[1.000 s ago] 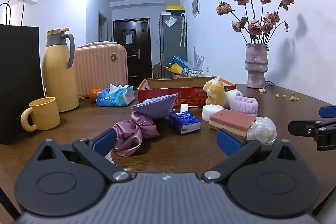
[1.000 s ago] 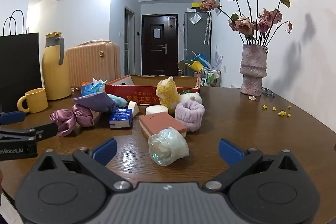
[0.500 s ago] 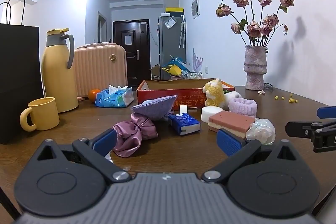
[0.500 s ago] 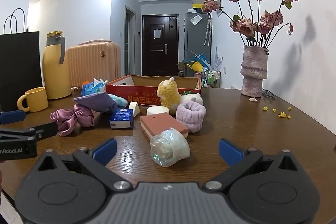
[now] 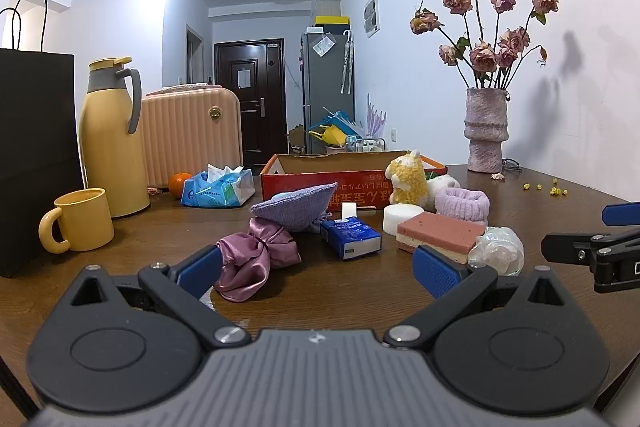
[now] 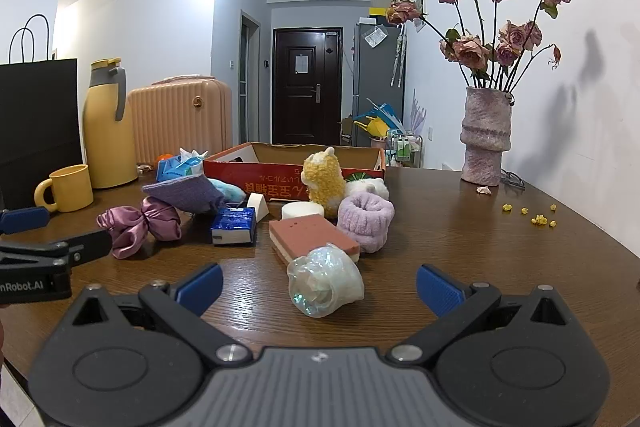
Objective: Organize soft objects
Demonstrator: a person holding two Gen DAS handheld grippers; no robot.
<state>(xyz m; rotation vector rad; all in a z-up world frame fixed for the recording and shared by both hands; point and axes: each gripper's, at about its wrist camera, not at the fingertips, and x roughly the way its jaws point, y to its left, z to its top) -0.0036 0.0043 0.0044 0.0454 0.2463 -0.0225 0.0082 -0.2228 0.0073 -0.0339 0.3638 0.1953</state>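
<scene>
Yellow flask (image 5: 111, 139), yellow mug (image 5: 82, 219), black bag (image 5: 36, 163), vase of dried roses (image 6: 486, 135) on table (image 6: 460, 239).

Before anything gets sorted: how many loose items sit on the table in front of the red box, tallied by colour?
Purple or mauve: 3: satin scrunchie, knitted pouch, fluffy wristband
White or clear: 3: round puff, wedge sponge, iridescent cap
Yellow: 1: plush alpaca
Blue: 1: tissue pack
Pink: 1: sponge block
Total: 9

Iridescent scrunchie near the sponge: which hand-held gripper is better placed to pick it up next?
Right, probably. The scrunchie lies almost centred before the open right hand-held gripper. From the open left hand-held gripper, it sits off to the right, partly behind a finger.
</scene>
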